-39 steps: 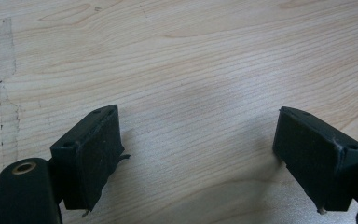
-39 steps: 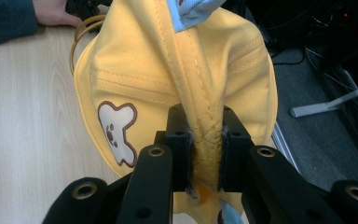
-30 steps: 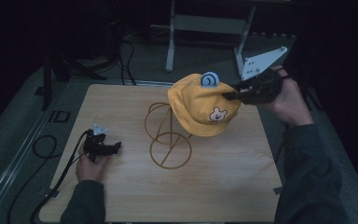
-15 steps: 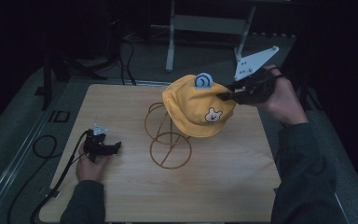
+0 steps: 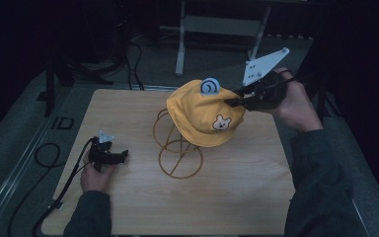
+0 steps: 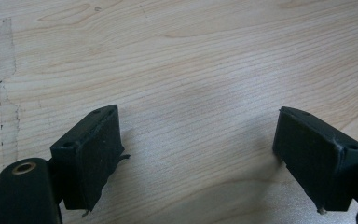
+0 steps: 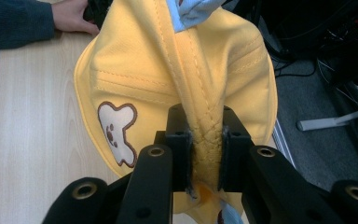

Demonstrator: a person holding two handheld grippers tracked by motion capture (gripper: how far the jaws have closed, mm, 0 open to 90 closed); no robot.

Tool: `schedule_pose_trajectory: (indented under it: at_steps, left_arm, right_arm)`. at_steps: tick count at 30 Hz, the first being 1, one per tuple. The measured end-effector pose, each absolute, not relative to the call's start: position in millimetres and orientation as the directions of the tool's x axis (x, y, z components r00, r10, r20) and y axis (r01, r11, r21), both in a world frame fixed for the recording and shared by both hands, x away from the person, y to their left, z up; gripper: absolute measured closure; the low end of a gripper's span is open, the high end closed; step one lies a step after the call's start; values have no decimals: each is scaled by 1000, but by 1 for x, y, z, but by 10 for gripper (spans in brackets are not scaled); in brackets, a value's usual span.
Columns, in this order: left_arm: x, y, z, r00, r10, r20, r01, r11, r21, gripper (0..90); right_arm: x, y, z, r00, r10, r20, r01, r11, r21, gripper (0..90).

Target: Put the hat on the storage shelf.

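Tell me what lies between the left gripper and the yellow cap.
Bare tabletop, then the wire stand beneath the yellow cap; the high view shows this, with the left gripper resting apart.

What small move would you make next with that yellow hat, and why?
Probably lower it a little further. The right gripper pinches the yellow cloth hat with a bear patch, which hangs tilted against the top of the brown wire stand, so it does not look fully seated. The left gripper rests open on the wooden table.
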State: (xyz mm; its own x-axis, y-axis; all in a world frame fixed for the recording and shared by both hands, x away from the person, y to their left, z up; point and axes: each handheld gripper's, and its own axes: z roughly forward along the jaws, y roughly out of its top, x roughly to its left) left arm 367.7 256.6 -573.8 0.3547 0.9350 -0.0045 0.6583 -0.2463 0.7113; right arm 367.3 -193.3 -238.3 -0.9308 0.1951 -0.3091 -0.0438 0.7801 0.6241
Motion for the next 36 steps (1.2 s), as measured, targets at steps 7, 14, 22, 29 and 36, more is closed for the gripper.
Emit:
schedule_pose_trajectory:
  at_steps: [7,14,22,29,36]
  left_arm:
    - [368,257,-574,355,935,-5,658,-246,712,152]
    - [368,257,-574,355,935,-5,658,-246,712,152]
    - [368,257,-574,355,935,-4,658,-246,711,152]
    - [368,257,-574,355,935,-5,658,-246,712,152]
    - [368,257,-574,355,935,-5,658,-246,712,152]
  right_arm:
    - [366,-183,-238,-931,179,-317,-57,788,614,782]
    - [367,-178,-240,-933,176,-315,-56,793,607,782]
    - [366,-170,-238,-932,160,-324,-71,798,598,782]
    - [363,-151,-236,-934,132,-332,-84,821,565,782]
    - [363,-136,-237,-938,113,-327,-94,826,556,781]
